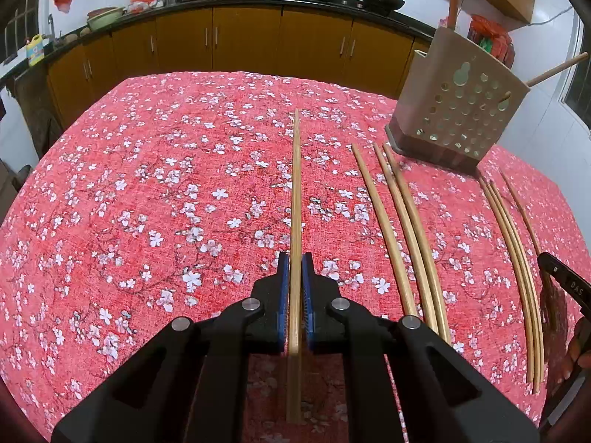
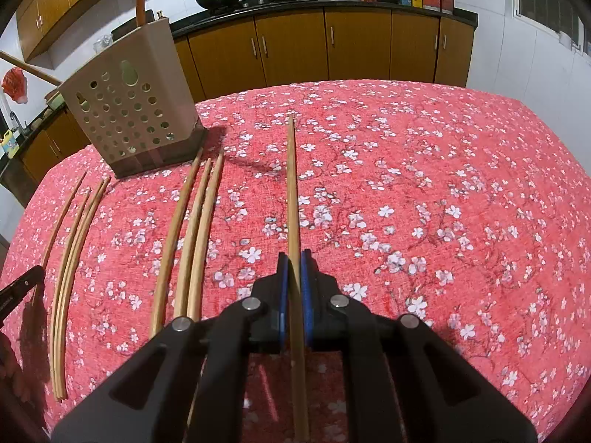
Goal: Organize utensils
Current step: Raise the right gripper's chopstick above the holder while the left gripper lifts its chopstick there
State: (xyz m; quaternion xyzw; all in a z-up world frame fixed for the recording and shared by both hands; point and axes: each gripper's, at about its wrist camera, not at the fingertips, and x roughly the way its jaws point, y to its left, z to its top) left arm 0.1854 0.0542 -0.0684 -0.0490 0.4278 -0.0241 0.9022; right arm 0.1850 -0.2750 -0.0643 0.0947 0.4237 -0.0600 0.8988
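Note:
My left gripper (image 1: 295,264) is shut on a light wooden chopstick (image 1: 296,199) that runs forward between its blue pads over the red floral tablecloth. My right gripper (image 2: 294,262) is shut on another wooden chopstick (image 2: 292,192) in the same way. A beige perforated utensil holder (image 1: 456,107) stands at the far right of the left wrist view and at the far left of the right wrist view (image 2: 129,110), with an orange handle and a wooden stick in it. Several loose chopsticks (image 1: 400,229) lie on the cloth between the grippers, also in the right wrist view (image 2: 188,236).
More thin chopsticks (image 1: 517,265) lie near the right gripper's side, seen too in the right wrist view (image 2: 70,258). Behind the table (image 2: 406,147) runs a counter with yellow-brown cabinets (image 1: 243,37), woks and bottles.

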